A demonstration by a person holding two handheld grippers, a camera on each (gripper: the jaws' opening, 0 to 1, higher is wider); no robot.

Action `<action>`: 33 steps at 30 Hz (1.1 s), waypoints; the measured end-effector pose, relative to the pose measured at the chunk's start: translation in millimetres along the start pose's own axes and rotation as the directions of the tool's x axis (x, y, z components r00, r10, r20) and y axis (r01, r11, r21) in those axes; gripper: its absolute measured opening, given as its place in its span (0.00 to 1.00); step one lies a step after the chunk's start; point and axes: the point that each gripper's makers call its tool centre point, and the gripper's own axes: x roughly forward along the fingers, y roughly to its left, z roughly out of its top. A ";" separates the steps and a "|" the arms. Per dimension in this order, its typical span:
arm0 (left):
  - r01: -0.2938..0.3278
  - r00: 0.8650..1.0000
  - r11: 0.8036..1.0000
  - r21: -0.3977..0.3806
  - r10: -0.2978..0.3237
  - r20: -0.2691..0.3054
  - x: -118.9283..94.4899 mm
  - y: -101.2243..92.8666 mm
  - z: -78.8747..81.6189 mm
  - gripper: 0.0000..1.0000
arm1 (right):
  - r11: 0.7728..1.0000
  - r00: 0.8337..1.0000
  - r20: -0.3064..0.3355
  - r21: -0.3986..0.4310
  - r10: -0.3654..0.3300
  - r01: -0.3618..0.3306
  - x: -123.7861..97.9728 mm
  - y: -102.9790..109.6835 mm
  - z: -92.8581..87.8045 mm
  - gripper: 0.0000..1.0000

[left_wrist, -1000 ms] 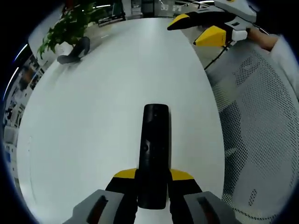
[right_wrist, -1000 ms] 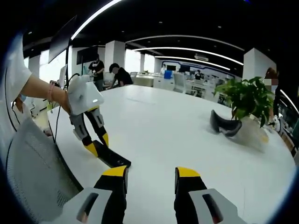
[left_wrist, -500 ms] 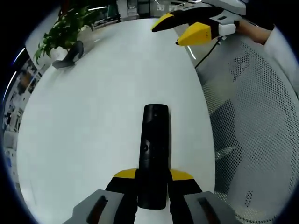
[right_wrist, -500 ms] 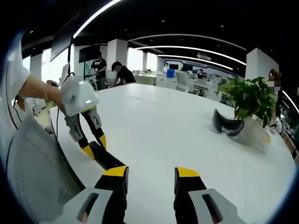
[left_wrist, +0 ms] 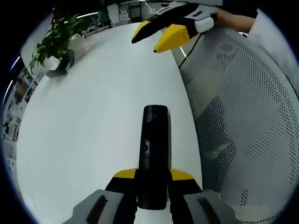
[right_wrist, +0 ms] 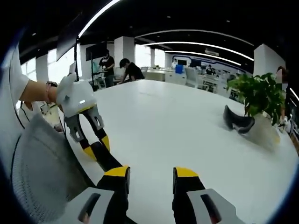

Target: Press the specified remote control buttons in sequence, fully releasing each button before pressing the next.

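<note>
Left gripper view: we saw our left gripper clamped on the black remote control above the white table.
Right gripper view: our right gripper held nothing, jaws apart; the remote sat between the left gripper's yellow tips.

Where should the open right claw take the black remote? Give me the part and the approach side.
Probably take the free far half, across its long edges. The remote is a narrow bar, near end clamped in the left claw, button face up; bring the right claw in from the far tip, over the table.
</note>
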 end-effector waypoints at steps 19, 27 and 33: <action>-0.006 0.997 1.000 -0.009 0.007 0.081 -0.2 0.2 1.4 0.24 | 0.892 0.899 -0.297 -0.222 0.322 -0.393 47.7 49.7 -13.9 0.00; -0.012 0.996 1.000 -0.027 0.014 0.084 -0.2 -0.1 1.5 0.24 | 0.816 0.802 -0.472 -0.250 0.366 -0.521 59.2 54.7 -41.6 0.00; -0.013 0.996 0.999 -0.038 0.016 0.088 -0.3 -0.2 1.6 0.24 | 0.799 0.779 -0.508 -0.257 0.366 -0.543 63.6 56.9 -47.9 0.00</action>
